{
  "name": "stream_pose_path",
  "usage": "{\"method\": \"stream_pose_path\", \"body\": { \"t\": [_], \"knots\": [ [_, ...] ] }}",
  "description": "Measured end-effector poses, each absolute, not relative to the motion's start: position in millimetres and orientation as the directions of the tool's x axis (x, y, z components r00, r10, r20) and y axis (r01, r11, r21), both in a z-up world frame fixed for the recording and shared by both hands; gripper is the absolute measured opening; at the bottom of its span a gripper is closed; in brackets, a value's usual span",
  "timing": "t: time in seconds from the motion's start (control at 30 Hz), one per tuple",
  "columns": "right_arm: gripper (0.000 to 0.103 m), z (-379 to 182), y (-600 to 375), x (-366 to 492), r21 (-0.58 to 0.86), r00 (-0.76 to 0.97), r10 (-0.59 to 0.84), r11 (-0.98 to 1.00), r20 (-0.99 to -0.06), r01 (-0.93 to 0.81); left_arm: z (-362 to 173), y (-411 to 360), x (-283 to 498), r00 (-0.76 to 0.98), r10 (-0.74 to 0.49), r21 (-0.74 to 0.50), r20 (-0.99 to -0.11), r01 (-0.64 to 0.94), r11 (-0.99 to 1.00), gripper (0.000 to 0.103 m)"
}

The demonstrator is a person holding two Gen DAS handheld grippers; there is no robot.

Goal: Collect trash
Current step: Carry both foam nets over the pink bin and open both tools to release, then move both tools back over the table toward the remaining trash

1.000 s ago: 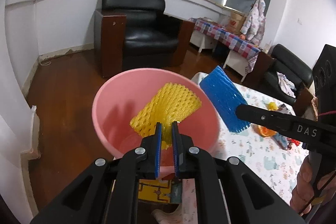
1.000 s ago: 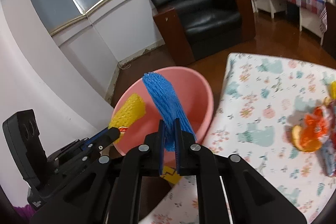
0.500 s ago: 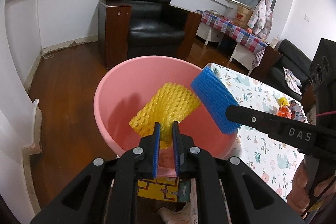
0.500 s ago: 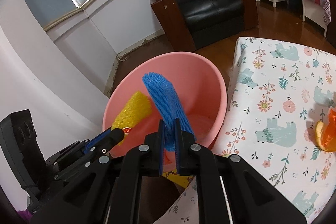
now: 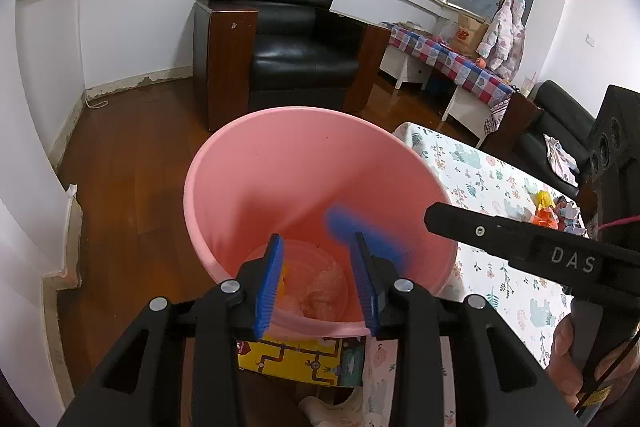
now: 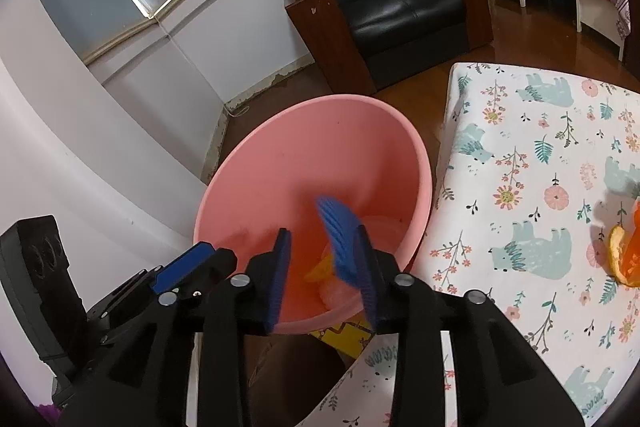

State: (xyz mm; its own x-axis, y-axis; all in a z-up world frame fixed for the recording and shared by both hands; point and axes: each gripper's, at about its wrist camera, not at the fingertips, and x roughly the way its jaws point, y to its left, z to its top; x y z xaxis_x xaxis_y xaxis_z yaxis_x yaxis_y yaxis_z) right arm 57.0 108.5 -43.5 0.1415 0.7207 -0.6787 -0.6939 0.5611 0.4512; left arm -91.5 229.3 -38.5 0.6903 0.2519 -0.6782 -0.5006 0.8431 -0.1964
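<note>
A blue foam net (image 6: 340, 239) drops, motion-blurred, just off the right-hand finger of your right gripper (image 6: 324, 275), above the mouth of the pink bucket (image 6: 248, 163); both grippers stand spread and grasp nothing. A scrap of yellow net (image 6: 320, 269) shows low in the bucket between the right gripper's fingers. The light net could catch on the ribbed pad it is brushing, or drift to the near rim and tip out toward you, since the bucket sits off the table edge (image 6: 448, 131) with bare floor below. Your left gripper (image 5: 318, 277) looks onto clear plastic trash (image 5: 316, 287) at the bucket's bottom; the right view alone shows orange peel (image 6: 624, 255) waiting on the tablecloth, well apart to the right.
</note>
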Motion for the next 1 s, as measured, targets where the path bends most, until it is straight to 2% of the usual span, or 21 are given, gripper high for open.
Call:
{"method": "stream_pose_path", "body": {
  "t": [1.0],
  "knots": [
    [0.034, -16.5, 36.5, 40.3, 0.357, 0.278, 0.701, 0.613, -0.656, -0.705, -10.8, 183.3, -85.9, 0.73, 0.23, -0.164, -0.644, -0.426, 0.89, 0.034]
  ]
}}
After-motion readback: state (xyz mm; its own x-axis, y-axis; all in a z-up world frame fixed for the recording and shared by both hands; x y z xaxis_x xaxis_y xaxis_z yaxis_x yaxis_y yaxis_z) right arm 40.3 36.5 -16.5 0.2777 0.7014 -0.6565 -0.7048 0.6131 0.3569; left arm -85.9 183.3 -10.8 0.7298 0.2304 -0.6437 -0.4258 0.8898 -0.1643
